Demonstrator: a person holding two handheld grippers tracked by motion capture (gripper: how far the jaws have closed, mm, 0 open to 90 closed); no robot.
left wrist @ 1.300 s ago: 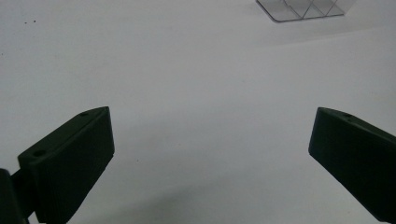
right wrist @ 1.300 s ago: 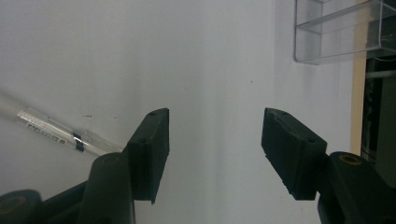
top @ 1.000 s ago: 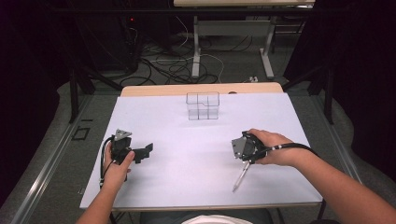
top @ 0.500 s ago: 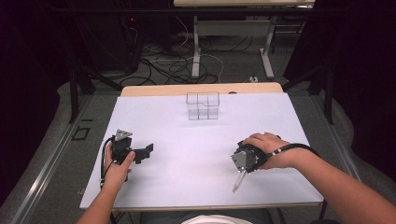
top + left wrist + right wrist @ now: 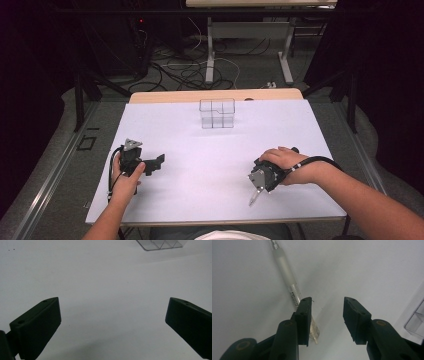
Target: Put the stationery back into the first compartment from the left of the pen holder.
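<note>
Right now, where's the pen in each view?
High view: pen lies lower right on the white table, under the right gripper.
Left gripper view: not in it.
Right gripper view: slants from top left, passing behind the left jaw.
Shared landmark: clear compartment box.

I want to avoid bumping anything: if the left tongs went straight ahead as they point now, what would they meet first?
Probably nothing soon: ahead of the left tongs lies bare white table. The clear compartment box sits far off and to the right of their line, so they would likely pass beside it, though depth is hard to judge.
</note>
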